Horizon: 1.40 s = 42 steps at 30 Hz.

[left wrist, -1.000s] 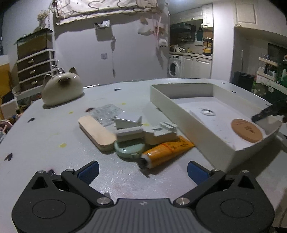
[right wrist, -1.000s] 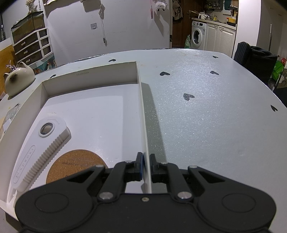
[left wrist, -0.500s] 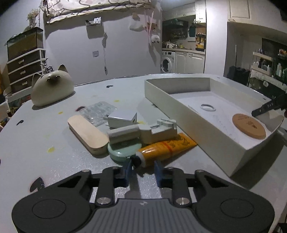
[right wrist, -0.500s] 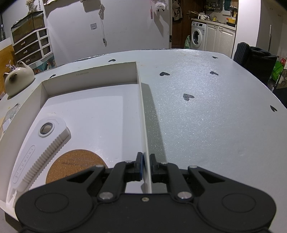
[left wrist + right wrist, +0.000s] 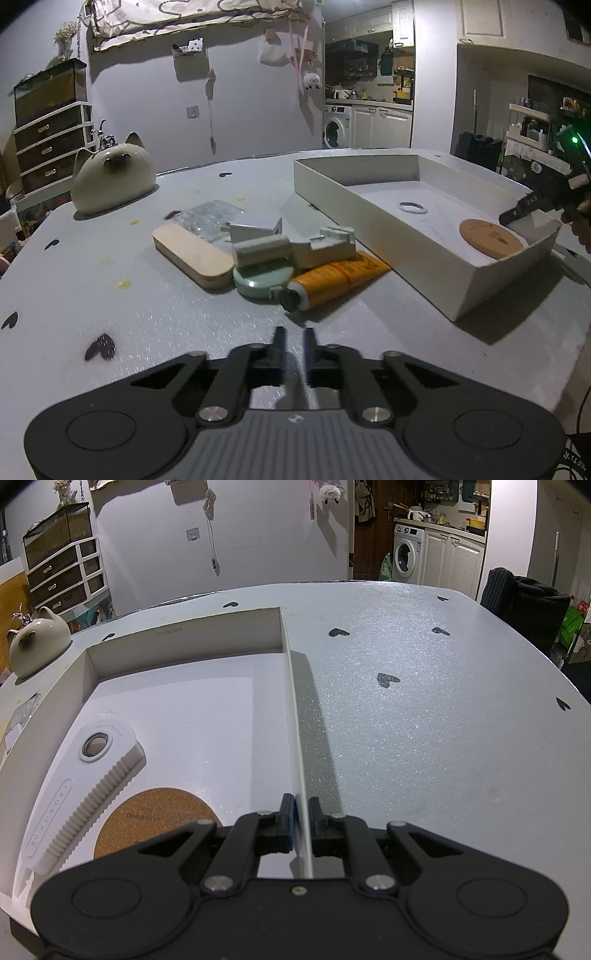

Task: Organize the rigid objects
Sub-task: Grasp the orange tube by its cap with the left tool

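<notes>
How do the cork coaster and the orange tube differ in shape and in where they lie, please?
The cork coaster is a flat brown disc; the orange tube is long, with a black cap. The coaster lies inside the white box; the tube lies outside on the table, in the pile of loose items. Neither is held by a tool.

Both grippers are matte black: the left gripper (image 5: 294, 338) has a ribbed grey centre plate, round embossed discs and silver screws; the right gripper (image 5: 301, 805) shows a blue pad on one finger.
</notes>
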### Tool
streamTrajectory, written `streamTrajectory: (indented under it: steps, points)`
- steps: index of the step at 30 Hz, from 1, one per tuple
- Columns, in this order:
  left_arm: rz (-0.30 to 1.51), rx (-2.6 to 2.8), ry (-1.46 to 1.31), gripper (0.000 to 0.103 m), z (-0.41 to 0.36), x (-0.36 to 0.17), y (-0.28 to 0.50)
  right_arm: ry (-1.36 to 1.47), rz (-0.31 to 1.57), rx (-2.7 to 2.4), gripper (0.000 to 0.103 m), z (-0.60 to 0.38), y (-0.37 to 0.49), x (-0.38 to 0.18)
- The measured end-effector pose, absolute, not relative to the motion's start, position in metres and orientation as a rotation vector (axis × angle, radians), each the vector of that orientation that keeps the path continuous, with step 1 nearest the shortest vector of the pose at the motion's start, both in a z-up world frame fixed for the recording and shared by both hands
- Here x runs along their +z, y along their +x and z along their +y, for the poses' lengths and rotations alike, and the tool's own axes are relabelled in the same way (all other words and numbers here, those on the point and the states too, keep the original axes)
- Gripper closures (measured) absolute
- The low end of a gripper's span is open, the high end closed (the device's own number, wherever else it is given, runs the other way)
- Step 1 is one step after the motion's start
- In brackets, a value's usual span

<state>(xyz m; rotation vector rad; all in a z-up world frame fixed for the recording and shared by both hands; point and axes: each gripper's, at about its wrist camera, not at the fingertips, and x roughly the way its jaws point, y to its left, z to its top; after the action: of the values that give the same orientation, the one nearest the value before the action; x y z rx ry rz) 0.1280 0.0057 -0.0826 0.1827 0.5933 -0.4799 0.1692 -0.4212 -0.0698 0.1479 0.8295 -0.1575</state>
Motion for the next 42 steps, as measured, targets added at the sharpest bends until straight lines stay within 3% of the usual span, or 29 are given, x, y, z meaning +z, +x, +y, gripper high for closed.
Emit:
streamTrajectory:
  steps: [2, 6, 11, 13, 20, 22, 23, 42]
  points:
    - [0.579, -0.497, 0.180, 0.068, 0.005, -0.081, 0.135, 0.148, 0.828, -0.159, 0.094, -0.422, 0.169, -0.070]
    - [0.560, -0.541, 0.203, 0.059, -0.003, -0.081, 0.148, 0.149, 0.828, -0.159, 0.094, -0.422, 0.170, -0.070]
    - [0.563, -0.589, 0.212, 0.037, -0.009, -0.084, 0.168, 0.149, 0.827, -0.159, 0.094, -0.421, 0.169, -0.070]
    - [0.582, -0.610, 0.183, 0.034, -0.009, -0.084, 0.176, 0.149, 0.827, -0.158, 0.094, -0.421, 0.169, -0.070]
    - [0.597, -0.670, 0.228, 0.049, -0.017, -0.086, 0.164, 0.148, 0.826, -0.159, 0.094, -0.421, 0.169, -0.070]
    - [0.593, -0.665, 0.234, 0.060, -0.015, -0.086, 0.158, 0.149, 0.825, -0.158, 0.094, -0.421, 0.169, -0.069]
    - [0.599, -0.663, 0.231, 0.073, -0.014, -0.087, 0.156, 0.148, 0.825, -0.158, 0.094, -0.421, 0.169, -0.069]
    - [0.681, -0.610, 0.288, 0.075, -0.005, -0.076, 0.113, 0.151, 0.819, -0.157, 0.094, -0.420, 0.168, -0.069]
